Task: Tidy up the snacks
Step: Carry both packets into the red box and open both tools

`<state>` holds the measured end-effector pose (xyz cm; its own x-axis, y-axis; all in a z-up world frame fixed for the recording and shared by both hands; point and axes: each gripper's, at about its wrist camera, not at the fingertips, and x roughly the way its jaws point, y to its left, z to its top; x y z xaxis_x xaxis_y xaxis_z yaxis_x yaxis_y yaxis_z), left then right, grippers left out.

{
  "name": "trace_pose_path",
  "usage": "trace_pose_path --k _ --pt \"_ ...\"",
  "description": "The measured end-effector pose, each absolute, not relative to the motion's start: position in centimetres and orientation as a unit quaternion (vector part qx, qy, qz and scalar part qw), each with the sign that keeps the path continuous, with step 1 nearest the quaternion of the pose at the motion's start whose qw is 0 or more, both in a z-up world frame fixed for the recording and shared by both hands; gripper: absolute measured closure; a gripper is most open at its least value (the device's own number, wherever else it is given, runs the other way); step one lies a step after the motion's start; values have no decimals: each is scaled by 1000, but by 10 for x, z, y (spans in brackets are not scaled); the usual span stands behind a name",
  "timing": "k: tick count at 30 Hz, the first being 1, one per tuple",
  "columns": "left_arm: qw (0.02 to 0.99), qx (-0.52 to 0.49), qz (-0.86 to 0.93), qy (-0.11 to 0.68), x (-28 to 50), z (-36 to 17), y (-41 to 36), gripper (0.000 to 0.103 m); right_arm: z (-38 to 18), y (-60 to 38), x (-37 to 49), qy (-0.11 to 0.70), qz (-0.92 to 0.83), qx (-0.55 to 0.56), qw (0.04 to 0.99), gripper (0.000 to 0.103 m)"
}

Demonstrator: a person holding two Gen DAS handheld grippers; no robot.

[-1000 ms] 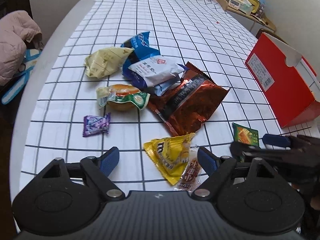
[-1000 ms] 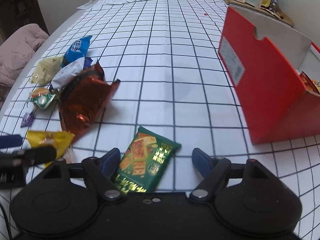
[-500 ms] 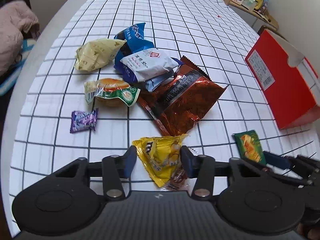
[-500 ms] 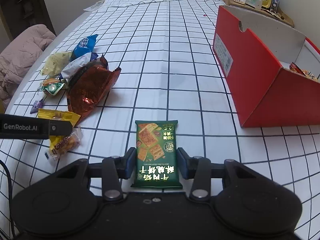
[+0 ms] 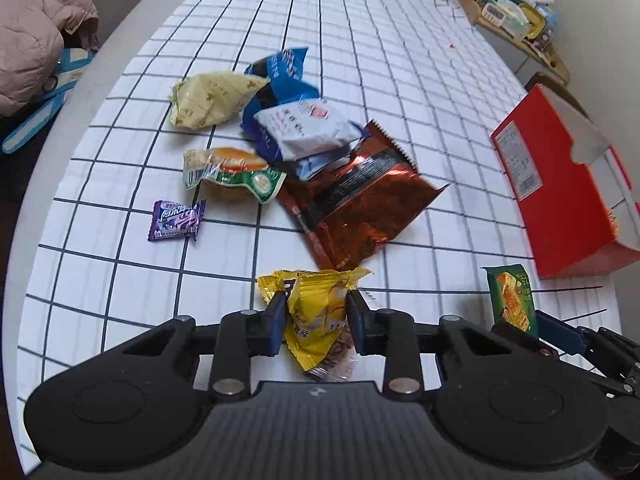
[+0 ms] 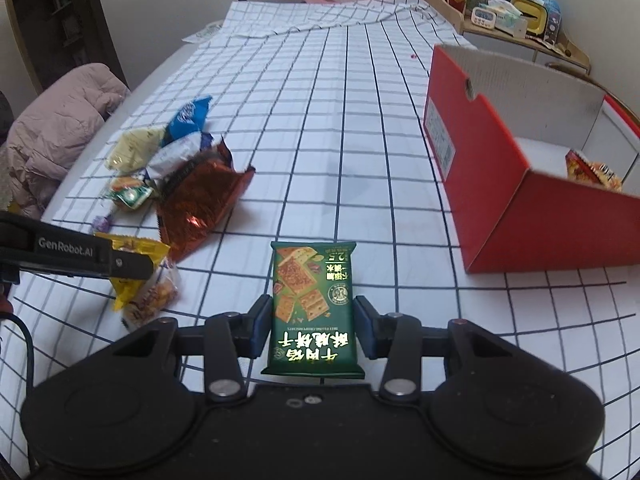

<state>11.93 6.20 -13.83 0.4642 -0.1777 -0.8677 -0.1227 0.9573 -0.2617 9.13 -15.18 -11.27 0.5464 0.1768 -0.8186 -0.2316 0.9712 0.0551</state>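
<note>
Pick-up step, both hands at once. The left gripper [image 5: 316, 316] has its jaws pinched on the yellow packet [image 5: 316, 312]; they have just been closing, and the wrapper now bunches between the pads, with a small clear-wrapped snack [image 5: 340, 360] hanging under it. Whether that second snack is caught in the grip or only stuck to the packet I cannot tell.

The right gripper [image 6: 312, 324] has closed on the green cracker packet [image 6: 313, 304] — pads against both long edges, packet standing forward out of the jaws and apparently just off the checked worktop [image 6: 340, 120].

Ahead and to the right of the right jaws sits the red box [image 6: 500, 200], open-topped, one orange snack [image 6: 592, 170] already inside. Ahead of the left jaws, the loose pile: copper foil bag [image 5: 360, 208], white-and-blue pouches [image 5: 300, 128], pale yellow bag [image 5: 212, 100], bun in a green wrapper [image 5: 232, 172], purple candy [image 5: 176, 220].

Judgement: early in the sort — most snacks are outside the box. Next move calls for lifting both packets clear and carrying them over the box's near wall before releasing; the left hand has farther to travel, and the thin wrapper may slip.
</note>
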Motion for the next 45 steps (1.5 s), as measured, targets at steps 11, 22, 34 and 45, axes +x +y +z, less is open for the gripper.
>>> trace_pose_path --k 11,22,34,45 --pt "866 -139 -43 478 111 -71 29 72 -58 -181 88 429 129 -18 894 61" --pt "883 -115 -76 448 126 -25 -32 72 -12 -230 103 388 117 -18 914 61" --pt "894 -80 -106 428 157 1 -114 72 6 -293 131 368 102 -9 924 61" --pt "890 -56 -111 439 197 -6 -185 72 1 -348 168 376 92 -3 922 61"
